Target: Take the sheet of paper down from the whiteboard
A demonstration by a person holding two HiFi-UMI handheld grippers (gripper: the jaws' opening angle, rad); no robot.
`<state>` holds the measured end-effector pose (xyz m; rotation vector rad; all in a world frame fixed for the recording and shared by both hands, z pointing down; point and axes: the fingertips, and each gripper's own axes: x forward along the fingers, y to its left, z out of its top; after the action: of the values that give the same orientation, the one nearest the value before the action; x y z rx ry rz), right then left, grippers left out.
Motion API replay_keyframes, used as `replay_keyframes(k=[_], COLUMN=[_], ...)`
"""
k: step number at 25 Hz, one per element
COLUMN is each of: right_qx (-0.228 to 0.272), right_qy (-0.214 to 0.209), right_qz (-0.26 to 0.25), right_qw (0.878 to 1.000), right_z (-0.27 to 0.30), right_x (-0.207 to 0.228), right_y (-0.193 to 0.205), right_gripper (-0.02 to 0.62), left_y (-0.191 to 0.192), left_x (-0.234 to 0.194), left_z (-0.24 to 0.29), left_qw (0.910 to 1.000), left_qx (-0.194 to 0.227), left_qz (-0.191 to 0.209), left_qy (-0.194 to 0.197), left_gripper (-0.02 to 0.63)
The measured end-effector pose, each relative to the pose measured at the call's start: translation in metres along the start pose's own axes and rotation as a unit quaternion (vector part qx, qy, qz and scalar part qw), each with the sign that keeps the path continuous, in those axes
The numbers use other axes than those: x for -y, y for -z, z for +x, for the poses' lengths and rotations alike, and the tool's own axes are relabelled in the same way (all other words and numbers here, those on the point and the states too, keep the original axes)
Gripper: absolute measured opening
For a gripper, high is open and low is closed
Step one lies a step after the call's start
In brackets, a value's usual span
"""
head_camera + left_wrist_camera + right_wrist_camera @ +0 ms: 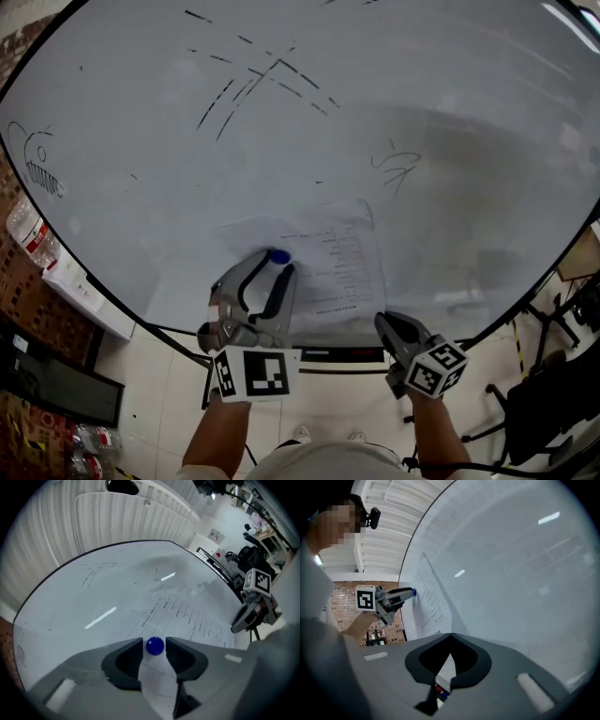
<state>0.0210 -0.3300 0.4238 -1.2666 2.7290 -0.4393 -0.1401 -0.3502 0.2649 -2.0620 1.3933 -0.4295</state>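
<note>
Pinch comes nearest: my right gripper (450,634) is closed, seemingly on the lower corner of the sheet of paper (337,258), though that sliver is hard to read; I judge it's there to stop the sheet dropping. Beyond, my left gripper (154,642) stands open around the blue magnet (278,256) pinning the sheet flat to the whiteboard (375,112).
</note>
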Motion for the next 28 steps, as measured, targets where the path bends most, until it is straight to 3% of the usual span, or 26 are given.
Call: replay_keyframes(k=[5, 11, 20, 28], right_qx=[0.004, 0.008, 0.021, -0.018], right_qy=[-0.004, -0.003, 0.005, 0.036], right_qz=[0.001, 0.002, -0.020, -0.006], right_qw=[1.000, 1.000, 1.000, 0.999], right_z=[-0.002, -0.003, -0.016, -0.052], right_x=[0.001, 0.002, 0.004, 0.034], right_y=[-0.002, -0.004, -0.008, 0.027], right_gripper=[0.009, 0.009, 0.008, 0.008], left_y=[-0.001, -0.001, 0.005, 0.062], left_x=[0.002, 0.001, 0.006, 0.043], left_z=[0.006, 0.006, -0.003, -0.033], left_qw=[0.9998, 1.0000, 0.9973, 0.9884], left_qx=[-0.012, -0.001, 0.037, 0.010], left_qz=[0.011, -0.003, -0.054, -0.146], left_qy=[-0.009, -0.006, 0.033, 0.039], left_gripper=[0.160, 0.132, 0.129, 0.129])
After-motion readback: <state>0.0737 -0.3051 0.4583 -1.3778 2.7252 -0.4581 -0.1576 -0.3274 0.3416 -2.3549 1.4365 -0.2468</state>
